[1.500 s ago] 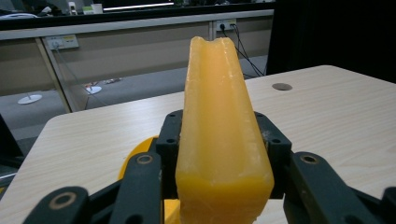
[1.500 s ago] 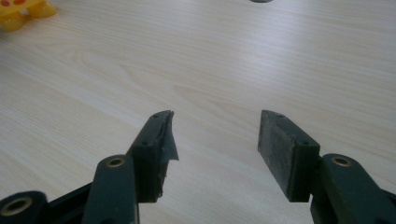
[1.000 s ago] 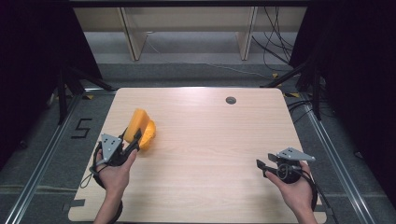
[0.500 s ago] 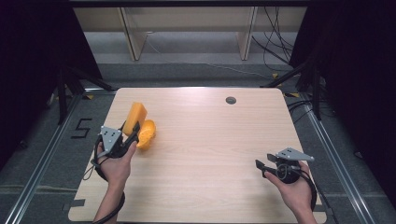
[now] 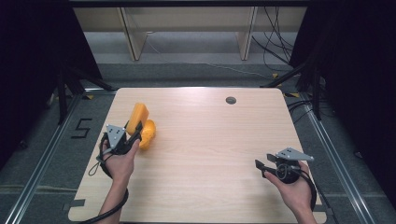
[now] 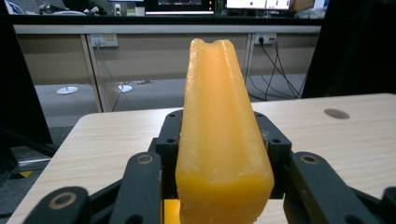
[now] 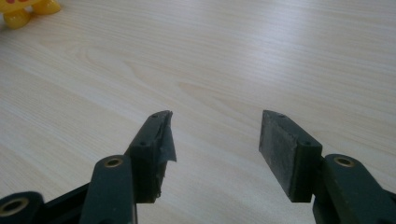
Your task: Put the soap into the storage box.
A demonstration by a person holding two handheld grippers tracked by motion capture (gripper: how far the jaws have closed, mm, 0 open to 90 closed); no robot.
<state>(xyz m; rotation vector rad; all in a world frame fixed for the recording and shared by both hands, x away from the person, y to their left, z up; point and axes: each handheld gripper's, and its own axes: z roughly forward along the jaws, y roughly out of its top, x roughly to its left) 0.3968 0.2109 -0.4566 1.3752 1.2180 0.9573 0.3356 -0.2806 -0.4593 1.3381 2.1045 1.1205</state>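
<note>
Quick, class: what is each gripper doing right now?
Left gripper: shut on the orange block.
Right gripper: open, nothing between its jaws, over the table.

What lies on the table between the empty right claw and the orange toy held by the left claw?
Nothing: in the high view, bare wooden table separates the right claw from the orange toy.
</note>
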